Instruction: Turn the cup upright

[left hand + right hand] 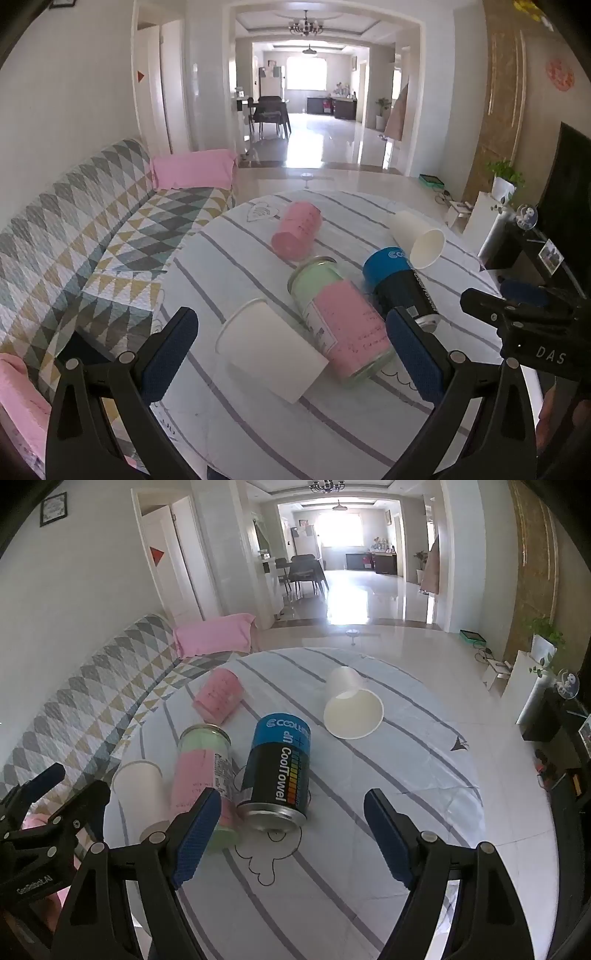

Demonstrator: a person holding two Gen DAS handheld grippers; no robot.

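Several containers lie on their sides on a round table with a striped cloth (258, 424) (406, 746). A white paper cup (269, 354) (142, 794) lies near the left. A green and pink jar (340, 325) (205, 775) lies beside it. A blue and black CoolTowel can (400, 284) (279, 771) lies next to the jar. A second white paper cup (419, 236) (351, 705) lies farther back. A pink cup (297, 230) (219, 696) lies at the far side. My left gripper (291, 350) is open above the near paper cup and jar. My right gripper (291, 838) is open just before the can.
A sofa with a diamond quilt (81, 236) (92, 701) and a pink cushion (194, 168) runs along the table's left. A dark cabinet with a plant (506, 177) stands at the right. Shiny tiled floor (369, 602) lies beyond the table.
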